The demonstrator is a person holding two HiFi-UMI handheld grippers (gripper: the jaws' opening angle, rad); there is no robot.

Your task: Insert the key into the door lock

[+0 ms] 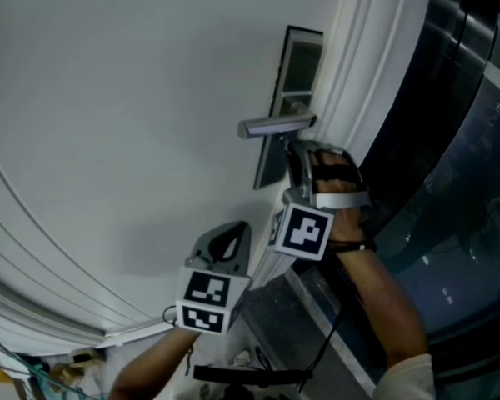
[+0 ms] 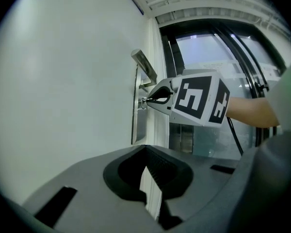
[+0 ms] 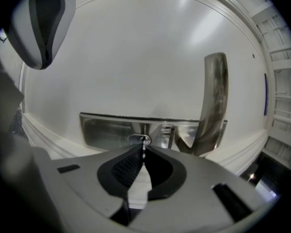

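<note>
A steel lock plate (image 1: 296,65) with a lever handle (image 1: 271,126) is set in the white door (image 1: 108,98). My right gripper (image 1: 293,152) presses up to the plate just below the handle, shut on a small metal key (image 3: 144,148). The key's tip sits at the round keyhole (image 3: 138,140); I cannot tell how deep it reaches. From the side, the key (image 2: 144,101) touches the plate (image 2: 136,125). My left gripper (image 1: 225,242) hangs lower, off the door, jaws shut on nothing. The keyhole is hidden in the head view.
White moulded door trim (image 1: 362,48) runs beside the plate. Dark glass panels (image 1: 467,140) stand to the right. The handle (image 3: 213,106) juts out right of the key. A black cable (image 1: 333,332) trails from the right gripper. Clutter lies at the floor corner (image 1: 33,373).
</note>
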